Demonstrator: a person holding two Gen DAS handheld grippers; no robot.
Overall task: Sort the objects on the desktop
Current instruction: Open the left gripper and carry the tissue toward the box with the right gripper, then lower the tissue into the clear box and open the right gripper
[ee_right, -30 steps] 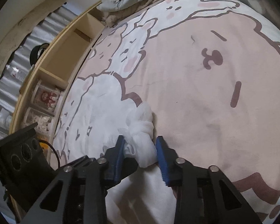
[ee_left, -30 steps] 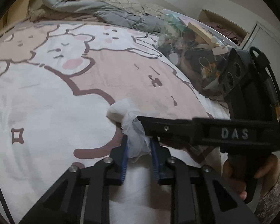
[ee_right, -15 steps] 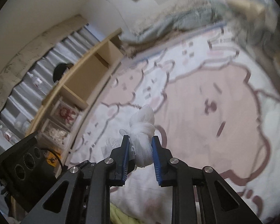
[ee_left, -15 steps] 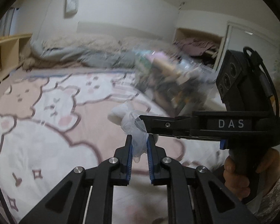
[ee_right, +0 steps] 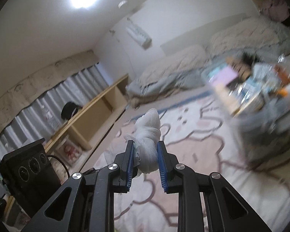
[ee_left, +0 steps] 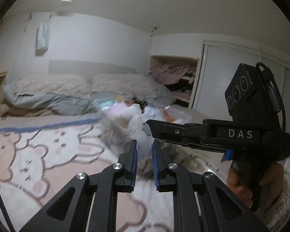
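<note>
The left gripper (ee_left: 144,150) is nearly closed, its blue pads (ee_left: 134,160) pinching thin, translucent white plastic film, the loose end of a white bundle (ee_left: 139,129) lifted clear above the bedspread (ee_left: 48,154) with its cartoon bear print. The right gripper (ee_right: 145,155) is clamped from the other side on the same bundle: in its own view the blue pads (ee_right: 130,160) squeeze a knotted, gauzy white wad (ee_right: 148,135) whose rounded end sticks up and forward past the fingertips. In the left view the right gripper's black body, marked DAS, reaches in from the right edge, its fingertip meeting the film just above the left fingers, and a person's hand (ee_left: 251,181) in a fluffy pale sleeve grips its handle. Both tools thus hold the one bundle between them, in the air. Behind and to the right, a clear plastic container (ee_right: 261,94) crammed with mixed small items sits on the bed, blurred. Crumpled grey and beige bedding (ee_left: 58,92) lies at the headboard, and a pale wooden shelf (ee_right: 98,116) runs along the curtained wall
</note>
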